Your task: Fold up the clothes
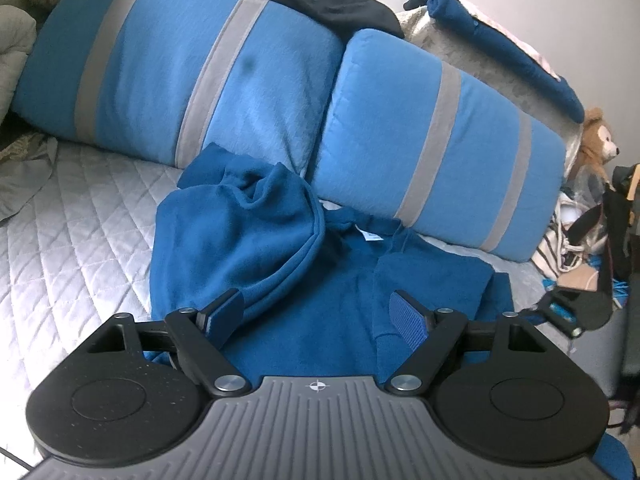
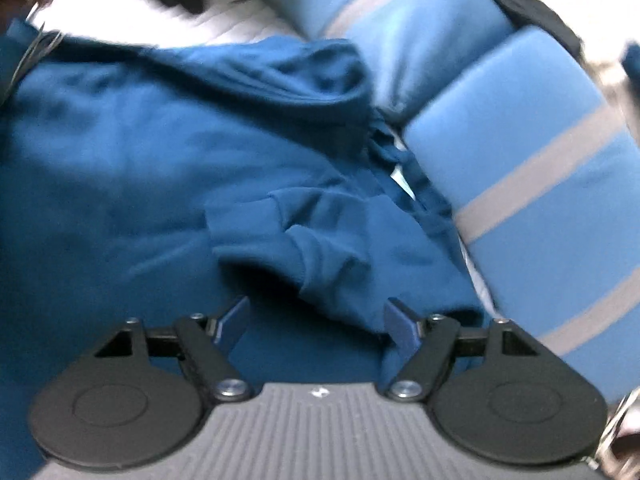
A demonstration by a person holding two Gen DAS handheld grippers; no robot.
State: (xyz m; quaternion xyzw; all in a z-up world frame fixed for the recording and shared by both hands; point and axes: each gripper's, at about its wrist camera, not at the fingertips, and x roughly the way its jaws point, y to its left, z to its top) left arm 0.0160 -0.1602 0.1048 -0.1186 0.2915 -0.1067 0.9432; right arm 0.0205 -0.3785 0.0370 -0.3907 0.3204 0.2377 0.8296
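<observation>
A dark blue hoodie (image 1: 260, 248) lies crumpled on the quilted bed, its hood (image 1: 256, 192) bunched up against the pillows and a white label (image 1: 370, 236) showing at the neck. My left gripper (image 1: 318, 300) hovers over the hoodie's body, open, with only flat cloth below its fingers. In the blurred right wrist view the same hoodie (image 2: 120, 160) fills the frame. My right gripper (image 2: 318, 304) is open just short of a folded sleeve with its cuff (image 2: 320, 248); the cloth lies near the right finger (image 2: 400, 324), not pinched.
Two light blue pillows with grey stripes (image 1: 200, 80) (image 1: 440, 152) lie behind the hoodie, a black garment (image 1: 320, 4) on top. The pale quilted cover (image 1: 72, 232) spreads to the left. A plush bear (image 1: 598, 136) and bags (image 1: 576, 240) crowd the right edge.
</observation>
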